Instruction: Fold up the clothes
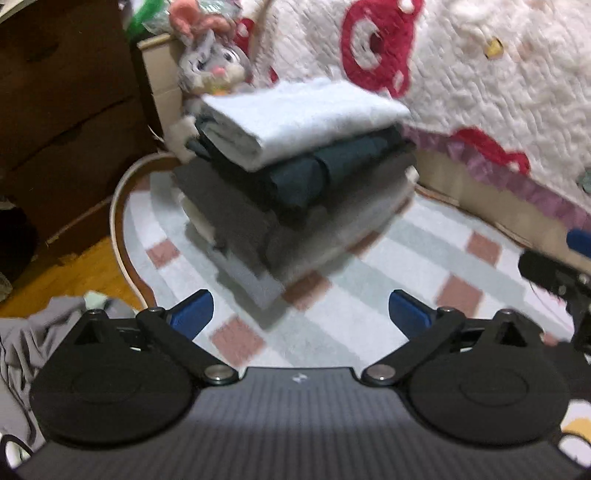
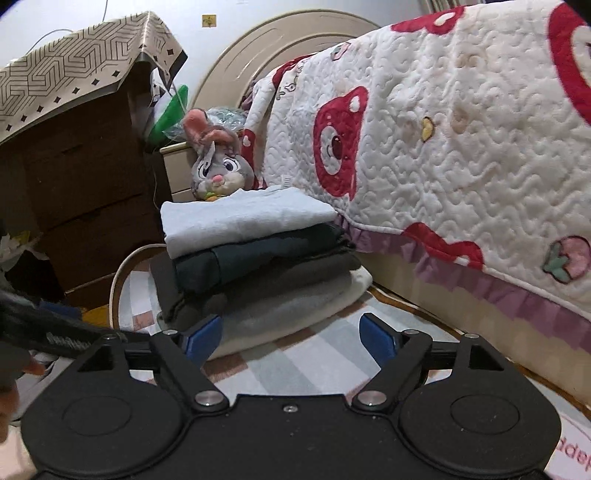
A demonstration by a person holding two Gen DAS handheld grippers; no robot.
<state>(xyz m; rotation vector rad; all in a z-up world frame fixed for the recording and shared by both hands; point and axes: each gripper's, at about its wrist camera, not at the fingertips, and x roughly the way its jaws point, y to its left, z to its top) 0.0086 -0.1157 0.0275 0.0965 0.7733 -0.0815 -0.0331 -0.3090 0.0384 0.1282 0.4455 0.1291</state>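
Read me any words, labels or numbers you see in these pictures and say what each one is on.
"dep" or similar, upside-down pink letters cut off by the frame edge, on the white mat corner.
Small yellow sticker on the wall: too small to read.
White tag on the red-and-white quilted bedspread: too small to read.

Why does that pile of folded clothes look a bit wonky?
The stack on the checked rug is not squared up. The light blue folded garment on top sits turned against the dark teal one beneath, and the cream bottom layer sticks out sideways. Nothing has fallen. Both tools are open and empty.
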